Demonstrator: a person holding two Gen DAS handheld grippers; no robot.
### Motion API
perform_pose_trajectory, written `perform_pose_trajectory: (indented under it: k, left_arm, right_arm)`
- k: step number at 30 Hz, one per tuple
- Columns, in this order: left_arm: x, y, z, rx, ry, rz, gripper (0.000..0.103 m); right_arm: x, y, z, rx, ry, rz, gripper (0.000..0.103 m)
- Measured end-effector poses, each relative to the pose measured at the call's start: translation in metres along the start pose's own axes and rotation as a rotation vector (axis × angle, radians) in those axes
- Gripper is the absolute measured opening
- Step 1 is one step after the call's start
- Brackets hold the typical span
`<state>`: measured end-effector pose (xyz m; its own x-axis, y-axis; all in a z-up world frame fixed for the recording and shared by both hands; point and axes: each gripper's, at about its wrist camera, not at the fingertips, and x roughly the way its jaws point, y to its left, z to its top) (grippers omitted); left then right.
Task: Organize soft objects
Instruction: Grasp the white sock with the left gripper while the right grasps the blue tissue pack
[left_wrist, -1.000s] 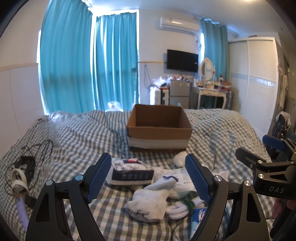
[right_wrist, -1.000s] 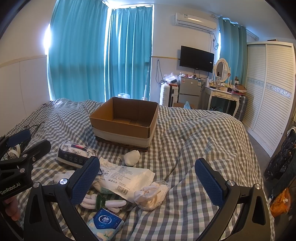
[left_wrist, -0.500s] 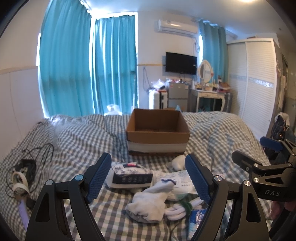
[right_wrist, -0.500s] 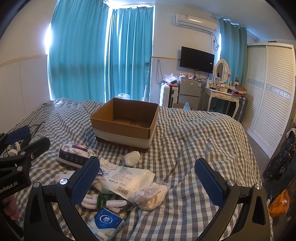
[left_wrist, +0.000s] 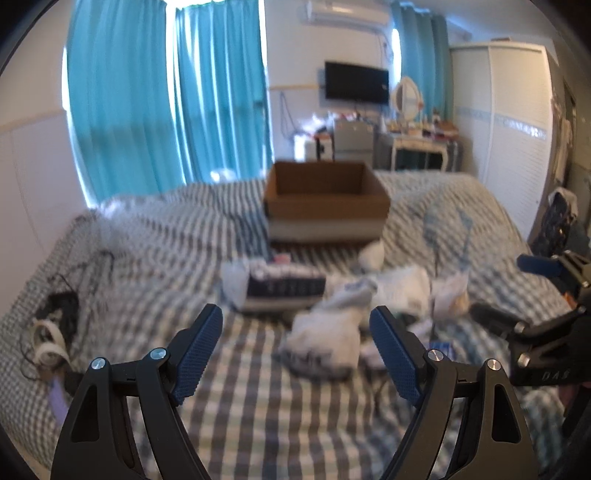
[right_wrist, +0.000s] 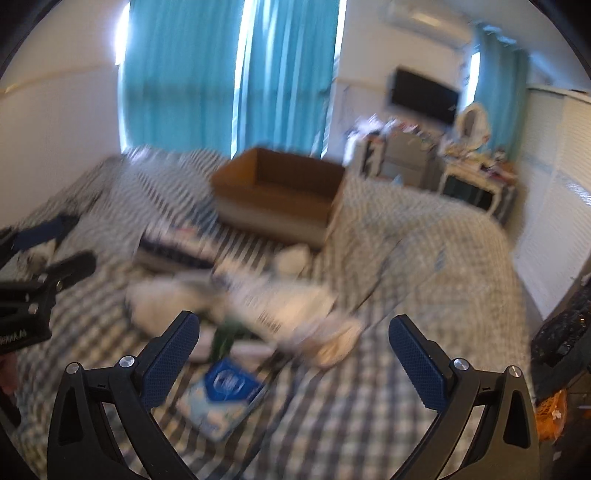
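Both views are blurred by motion. An open cardboard box (left_wrist: 327, 201) stands on the checked bed; it also shows in the right wrist view (right_wrist: 277, 195). In front of it lies a heap of soft things: a dark tissue pack (left_wrist: 284, 290), a white sock (left_wrist: 325, 332), a white plastic packet (right_wrist: 280, 302) and a blue-and-white pack (right_wrist: 225, 391). My left gripper (left_wrist: 295, 350) is open and empty, above the bed just short of the sock. My right gripper (right_wrist: 293, 360) is open and empty, above the packet and the blue pack.
A checked bedspread (left_wrist: 258, 413) covers the bed. Cables and a headset (left_wrist: 51, 332) lie at its left edge. Teal curtains (left_wrist: 166, 92), a TV, a dressing table and a white wardrobe (left_wrist: 506, 129) stand behind. A dark bag (right_wrist: 561, 332) sits right of the bed.
Both grippers have moved fast, so both views are now smeared. The right gripper has tilted down and left toward the heap. The left gripper has dropped lower. Both stay open.
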<state>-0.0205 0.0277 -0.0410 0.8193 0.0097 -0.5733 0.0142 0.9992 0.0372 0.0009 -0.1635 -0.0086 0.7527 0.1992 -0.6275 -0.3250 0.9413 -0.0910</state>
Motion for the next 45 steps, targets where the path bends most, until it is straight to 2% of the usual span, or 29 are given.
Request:
perform_pose_trajectory:
  k: [3, 6, 16, 18, 19, 21, 22, 25, 33, 40, 42, 43, 45]
  left_arm:
    - [0.012, 0.001, -0.01, -0.001, 0.041, -0.016, 0.083]
    - [0.018, -0.001, -0.016, -0.008, 0.069, -0.031, 0.083]
    - [0.032, -0.011, -0.024, 0.005, 0.129, -0.063, 0.083]
    - [0.033, -0.013, -0.024, 0.008, 0.136, -0.068, 0.083]
    - [0.033, -0.014, -0.025, 0.011, 0.139, -0.069, 0.083]
    - [0.034, -0.015, -0.026, 0.015, 0.142, -0.069, 0.083]
    - [0.034, -0.014, -0.026, 0.015, 0.142, -0.069, 0.083]
    - [0.035, -0.012, -0.025, 0.01, 0.146, -0.067, 0.083]
    - [0.046, -0.011, -0.011, 0.018, 0.171, -0.038, 0.083]
    - [0.079, -0.009, -0.015, -0.009, 0.258, -0.062, 0.08]
    - [0.084, -0.008, -0.017, -0.024, 0.264, -0.091, 0.075]
    - [0.087, -0.007, -0.019, -0.031, 0.271, -0.097, 0.067]
    - [0.089, -0.006, -0.02, -0.04, 0.283, -0.115, 0.058]
  right_arm:
    - [0.022, 0.015, -0.023, -0.033, 0.09, 0.073, 0.103]
    - [0.038, 0.03, -0.039, -0.073, 0.152, 0.109, 0.103]
    - [0.067, 0.047, -0.06, -0.133, 0.269, 0.181, 0.103]
    - [0.071, 0.05, -0.064, -0.143, 0.292, 0.185, 0.097]
    - [0.072, 0.052, -0.065, -0.147, 0.298, 0.187, 0.088]
    - [0.073, 0.053, -0.067, -0.147, 0.309, 0.202, 0.084]
    - [0.073, 0.053, -0.067, -0.145, 0.311, 0.204, 0.08]
    - [0.067, 0.052, -0.066, -0.142, 0.291, 0.202, 0.077]
    - [0.048, 0.031, -0.048, -0.076, 0.196, 0.13, 0.076]
    - [0.049, 0.015, -0.042, -0.016, 0.186, 0.107, 0.075]
    - [0.048, 0.016, -0.042, -0.02, 0.185, 0.11, 0.075]
    - [0.048, 0.016, -0.044, -0.022, 0.184, 0.111, 0.075]
    - [0.049, 0.016, -0.046, -0.023, 0.185, 0.112, 0.075]
